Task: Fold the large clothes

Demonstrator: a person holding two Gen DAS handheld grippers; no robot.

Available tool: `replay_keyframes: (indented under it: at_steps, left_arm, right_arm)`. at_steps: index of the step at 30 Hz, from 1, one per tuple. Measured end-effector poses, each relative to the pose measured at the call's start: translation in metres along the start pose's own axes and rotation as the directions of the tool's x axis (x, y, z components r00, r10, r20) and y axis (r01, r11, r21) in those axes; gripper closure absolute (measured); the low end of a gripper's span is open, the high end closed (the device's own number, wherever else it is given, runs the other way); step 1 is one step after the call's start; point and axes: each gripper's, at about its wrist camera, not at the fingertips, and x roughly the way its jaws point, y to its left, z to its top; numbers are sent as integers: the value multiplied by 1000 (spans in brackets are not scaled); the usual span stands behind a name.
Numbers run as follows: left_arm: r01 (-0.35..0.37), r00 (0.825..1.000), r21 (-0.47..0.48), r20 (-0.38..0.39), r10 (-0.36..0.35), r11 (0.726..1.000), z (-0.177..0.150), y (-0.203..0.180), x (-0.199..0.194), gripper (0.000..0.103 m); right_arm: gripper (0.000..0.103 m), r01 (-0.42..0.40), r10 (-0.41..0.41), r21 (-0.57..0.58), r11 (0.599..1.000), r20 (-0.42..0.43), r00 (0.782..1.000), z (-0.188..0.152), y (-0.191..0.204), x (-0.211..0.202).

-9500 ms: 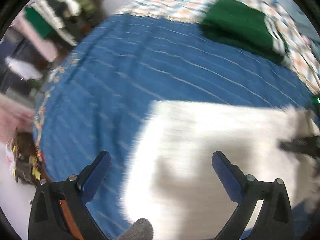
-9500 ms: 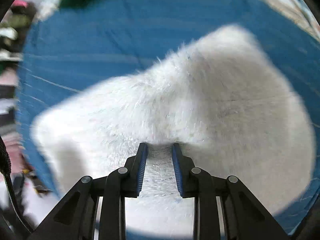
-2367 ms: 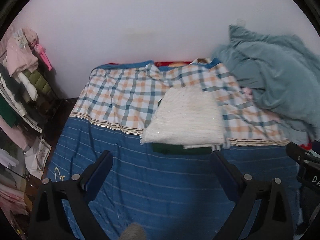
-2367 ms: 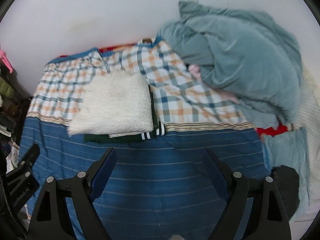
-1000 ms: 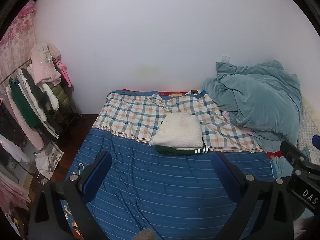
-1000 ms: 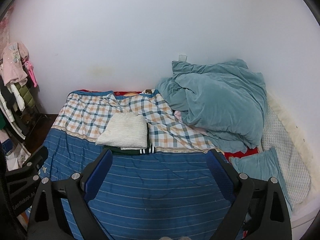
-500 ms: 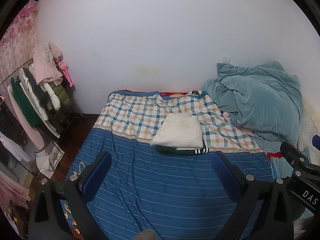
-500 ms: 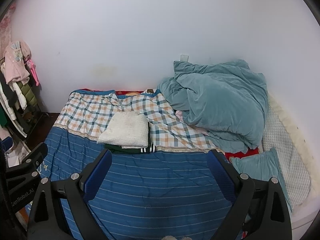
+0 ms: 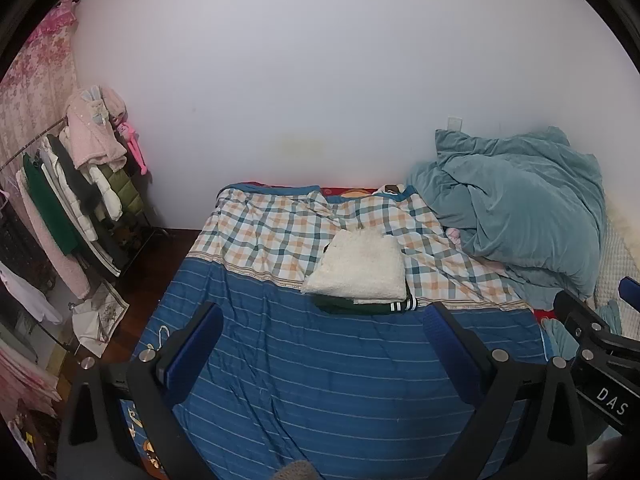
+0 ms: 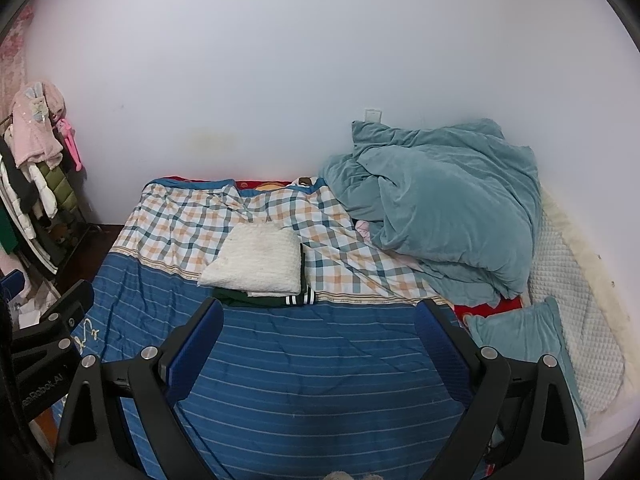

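A folded white fluffy garment [image 9: 358,268] lies on top of a folded dark green garment [image 9: 360,307] in the middle of the bed; both also show in the right wrist view, the white one [image 10: 256,260] above the green one [image 10: 264,300]. My left gripper [image 9: 320,344] is open and empty, held back from the bed. My right gripper [image 10: 320,336] is open and empty too, well short of the stack. The right gripper's body shows at the left wrist view's right edge [image 9: 592,356].
The bed has a blue striped cover [image 9: 340,384] and a plaid sheet [image 9: 272,232]. A crumpled teal duvet [image 10: 448,200] and teal pillow [image 10: 528,340] lie at right. A clothes rack [image 9: 68,204] with hanging garments stands at left by the wall.
Since 9.5 s ago the white garment was let go and now lies folded on the green one. Both grippers pulled far back; over the last second the views barely shift.
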Motion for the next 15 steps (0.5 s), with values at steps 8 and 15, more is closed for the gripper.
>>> replay_keyframes:
  at_steps: [8,15]
  left_arm:
    - [-2,1000,0,3,2,1000,7,-1,0,1]
    - [-4,1000,1,2,4,1000,7,0,0,1]
  right_arm:
    - [5,-8,8,4,1000,3,1000,5,3,5]
    - [5,-13,13,12,1000,5,1000,5,6,7]
